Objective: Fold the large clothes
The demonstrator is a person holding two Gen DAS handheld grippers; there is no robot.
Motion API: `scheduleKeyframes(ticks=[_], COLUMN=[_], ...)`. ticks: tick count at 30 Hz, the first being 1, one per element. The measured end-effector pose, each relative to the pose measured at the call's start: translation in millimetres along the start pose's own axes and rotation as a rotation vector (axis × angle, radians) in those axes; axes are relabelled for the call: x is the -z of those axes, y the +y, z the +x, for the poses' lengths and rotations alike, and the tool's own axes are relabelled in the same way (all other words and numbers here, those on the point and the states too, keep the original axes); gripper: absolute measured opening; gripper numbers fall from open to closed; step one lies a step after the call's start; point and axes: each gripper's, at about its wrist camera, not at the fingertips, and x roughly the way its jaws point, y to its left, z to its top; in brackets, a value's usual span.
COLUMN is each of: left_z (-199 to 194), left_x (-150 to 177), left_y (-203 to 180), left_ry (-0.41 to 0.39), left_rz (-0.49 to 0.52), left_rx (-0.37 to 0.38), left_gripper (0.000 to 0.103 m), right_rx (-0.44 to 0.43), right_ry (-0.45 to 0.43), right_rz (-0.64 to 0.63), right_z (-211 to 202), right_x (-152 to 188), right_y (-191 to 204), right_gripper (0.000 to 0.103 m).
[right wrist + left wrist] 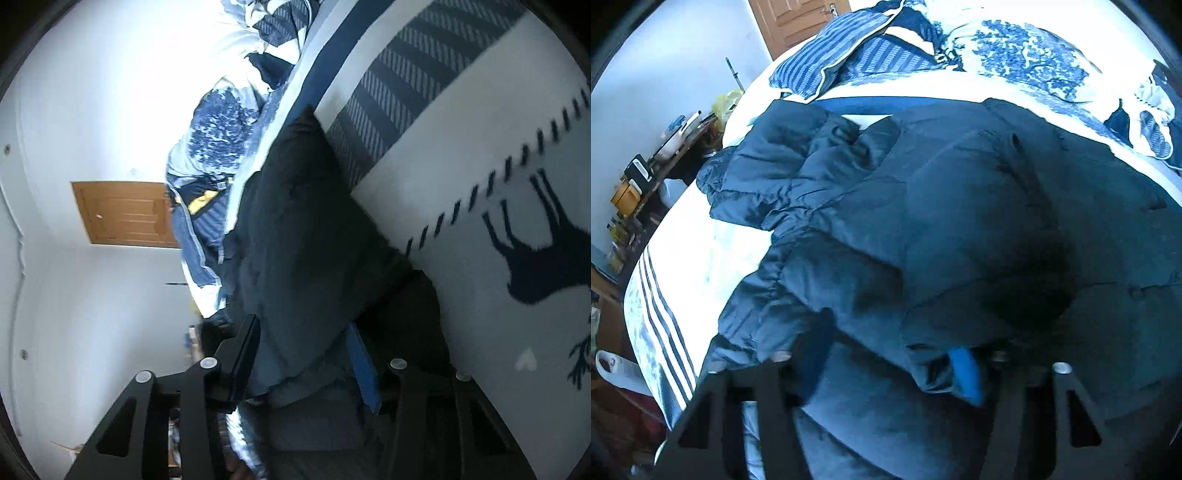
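Loosely spread dark quilted jacket (960, 206), puffy, creased

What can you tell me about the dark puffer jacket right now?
The jacket is a dark navy, quilted puffer with a slightly shiny shell. It lies crumpled on the white and blue patterned bedspread, one padded sleeve bunched toward the far side. Its near edge is lifted, with fabric between the jaws of both the left claw and the right claw, each showing a blue pad. In the right wrist view it hangs as a dark sheet against the bed.
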Motion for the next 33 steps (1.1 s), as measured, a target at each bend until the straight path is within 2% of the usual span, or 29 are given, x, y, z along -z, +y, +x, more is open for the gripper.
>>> scheduleKeyframes(ticks=[3, 6, 8, 9, 10, 11, 12, 13, 17, 19, 22, 25, 26, 27, 28, 31, 32, 33], left_z=[10.0, 10.2, 9.4, 9.2, 9.7, 10.9, 12.7, 16.4, 33.3, 38.2, 36.4, 26.1, 22.6, 15.7, 10.4, 3.6, 10.0, 20.7], left_x=[4.5, 11.2, 10.9, 7.7, 3.3, -1.8, -11.3, -20.1, -30.4, -26.1, -27.6, -47.6, -54.9, -69.4, -81.9, -113.8, -120.5, -126.4], left_y=[15.4, 25.3, 31.7, 38.1, 43.7, 49.4, 57.8, 62.5, 58.6, 59.5, 66.0, 72.6, 72.1, 69.3, 66.5, 56.2, 55.2, 45.9], left_ry=[0.046, 0.052, 0.043, 0.037, 0.039, 0.037, 0.03, 0.029, 0.054, 0.048, 0.016, -0.039, -0.058, -0.087, -0.109, -0.15, -0.146, -0.133], left_rz=[-0.069, -0.137, -0.175, -0.208, -0.239, -0.263, -0.298, -0.312, -0.247, -0.244, -0.29, -0.335, -0.334, -0.319, -0.307, -0.28, -0.271, -0.239], left_rx=[0.076, 0.151, 0.2, 0.237, 0.258, 0.269, 0.282, 0.287, 0.257, 0.272, 0.303, 0.365, 0.375, 0.384, 0.391, 0.404, 0.389, 0.341], left_gripper=[0.058, 0.058, 0.048, 0.037, 0.03, 0.029, 0.029, 0.029, 0.027, 0.007, 0.004, 0.003, 0.003, 0.003, 0.003, 0.003, 0.003, 0.003], right_rx=[0.004, -0.011, -0.022, -0.019, -0.012, -0.005, 0.001, 0.004, 0.007, -0.006, -0.035, -0.043, -0.027, -0.008, -0.001, 0.029, 0.067, 0.082], right_ry=[0.025, 0.016, -0.004, -0.017, -0.021, -0.02, -0.015, -0.013, 0.004, 0.006, -0.001, -0.026, -0.037, -0.039, -0.036, -0.06, -0.068, -0.064], right_rz=[0.009, 0.02, 0.019, 0.012, 0.01, 0.005, 0.0, -0.003, -0.006, -0.007, -0.015, -0.007, -0.01, -0.013, -0.012, -0.056, -0.089, -0.098], right_z=[9.2, 15.8, 8.2, 7.0, 8.9, 10.0, 11.9, 13.1, 23.6, 26.7, 25.9, 21.8, 21.3, 22.1, 21.9, 22.6, 23.9, 26.6], right_x=[2.9, 4.6, 7.3, 6.3, 4.2, 3.5, 3.0, 2.4, 4.1, 4.6, 5.5, 4.1, 2.8, 2.1, 3.0, 4.9, 5.6, 5.8], right_y=[-2.0, -0.3, -1.0, 0.2, 2.7, 3.3, 4.3, 4.9, 7.9, 10.2, 13.9, 12.4, 11.9, 11.5, 10.0, 21.7, 27.4, 28.5], right_gripper=[0.052, 0.052, 0.052, 0.052, 0.046, 0.041, 0.031, 0.03, 0.029, 0.029, 0.029, 0.029, 0.027, 0.014, 0.007, 0.004, 0.004, 0.004])
